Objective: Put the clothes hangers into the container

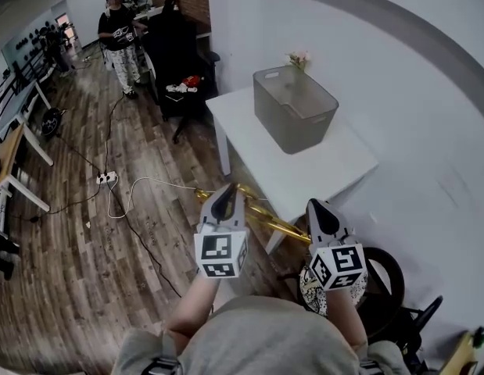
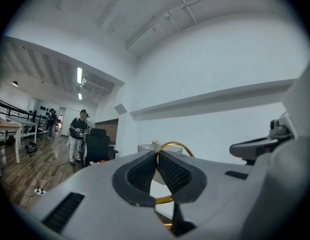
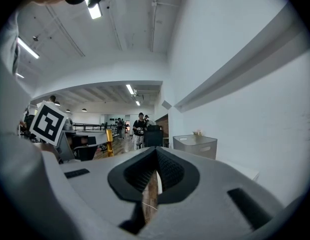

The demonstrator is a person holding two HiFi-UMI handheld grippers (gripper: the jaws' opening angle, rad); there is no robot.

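A gold metal clothes hanger (image 1: 267, 214) hangs in the air between my two grippers, just before the near edge of the white table (image 1: 335, 170). My left gripper (image 1: 227, 201) is shut on it; the left gripper view shows its gold hook (image 2: 173, 145) rising out of the closed jaws (image 2: 157, 156). My right gripper (image 1: 323, 213) is shut on a thin brown strip (image 3: 151, 184) that looks like part of the hanger. The grey translucent container (image 1: 295, 108) stands empty on the table's far half, ahead of both grippers and also seen from the right gripper (image 3: 195, 145).
A small pot of flowers (image 1: 298, 59) sits behind the container by the white wall. A black office chair (image 1: 175, 53) stands left of the table. Cables and a power strip (image 1: 106, 178) lie on the wood floor. A person (image 1: 118, 37) stands far back. A black round object (image 1: 384, 278) is near my right.
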